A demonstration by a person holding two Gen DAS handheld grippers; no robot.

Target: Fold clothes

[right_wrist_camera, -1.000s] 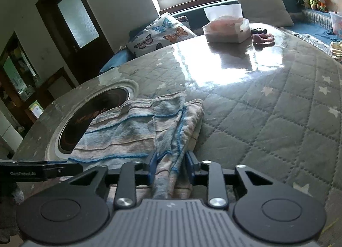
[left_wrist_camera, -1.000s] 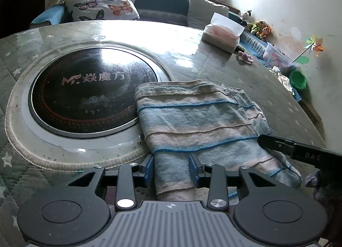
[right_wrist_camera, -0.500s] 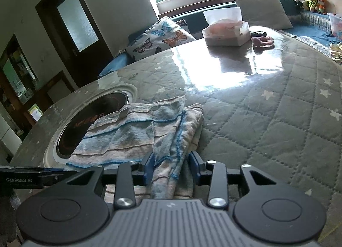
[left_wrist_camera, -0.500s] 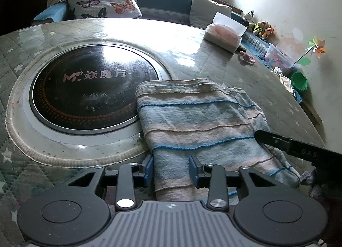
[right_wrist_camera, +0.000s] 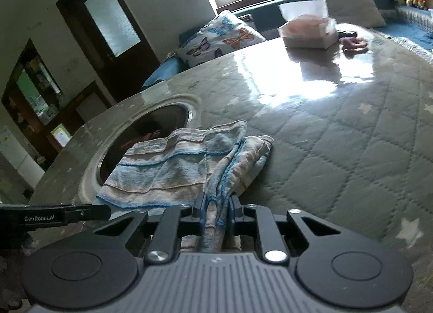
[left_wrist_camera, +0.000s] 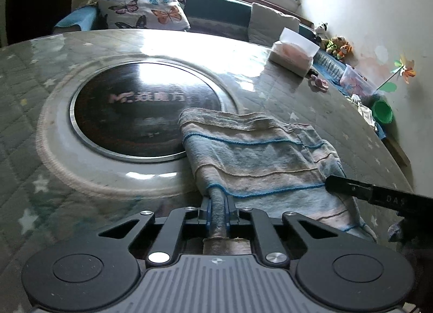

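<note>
A striped blue and beige cloth (left_wrist_camera: 259, 156) lies folded on the round quilted table, its far edge over the black cooktop disc (left_wrist_camera: 143, 107). My left gripper (left_wrist_camera: 217, 204) is shut on the cloth's near left corner, which bunches between the blue pads. My right gripper (right_wrist_camera: 216, 208) is shut on the near right edge of the cloth (right_wrist_camera: 173, 169), where the layers gather in a ridge. The right gripper's finger shows at the right of the left wrist view (left_wrist_camera: 379, 196); the left gripper's finger shows at the left of the right wrist view (right_wrist_camera: 54, 217).
A tissue box (left_wrist_camera: 293, 54) and a small pink item (left_wrist_camera: 319, 82) sit at the table's far side. A bench with a butterfly pillow (left_wrist_camera: 143, 12) runs behind the table. A green bowl (left_wrist_camera: 381, 111) and a pinwheel stand by the right wall.
Both grippers have closed on the cloth's near edge, where they stood open around it before. The near edge now bunches between the pads.
</note>
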